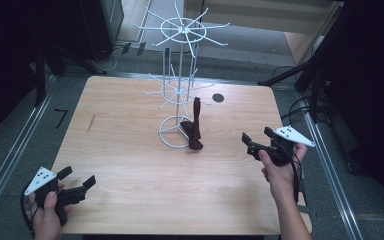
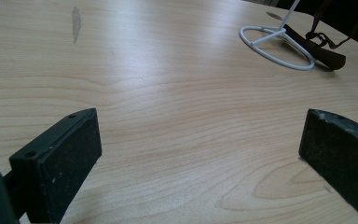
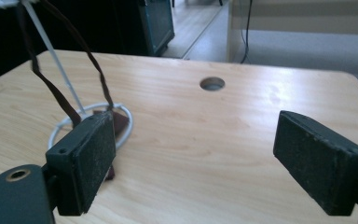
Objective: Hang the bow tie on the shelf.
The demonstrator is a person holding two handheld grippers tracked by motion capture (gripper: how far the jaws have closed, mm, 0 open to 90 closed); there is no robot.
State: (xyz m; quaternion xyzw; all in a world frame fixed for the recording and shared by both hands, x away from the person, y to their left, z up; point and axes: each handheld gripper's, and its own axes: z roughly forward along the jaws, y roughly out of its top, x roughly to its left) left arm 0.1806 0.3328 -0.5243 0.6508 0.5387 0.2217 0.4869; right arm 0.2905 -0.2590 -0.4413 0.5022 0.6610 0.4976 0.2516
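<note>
Pale wood grain runs across the table [image 1: 130,165], where a white wire rack [image 1: 180,90] stands near the far middle. A dark brown bow tie [image 1: 194,134] hangs by its thin strap from one of the rack's lower arms, its bow slumped on the table against the rack's ring base. Its long axis runs nearly upright, strap above and bow below, leaning slightly. It looks light, soft and limp, so it should fold and swing when lifted; the thicker bow seems the surest place to pinch, though the strap's hook-up is too small to make out. The right gripper [image 1: 254,139], jaws spread wide and empty, sits just right of it; the left gripper [image 1: 77,180] rests wide open near the front-left corner.
</note>
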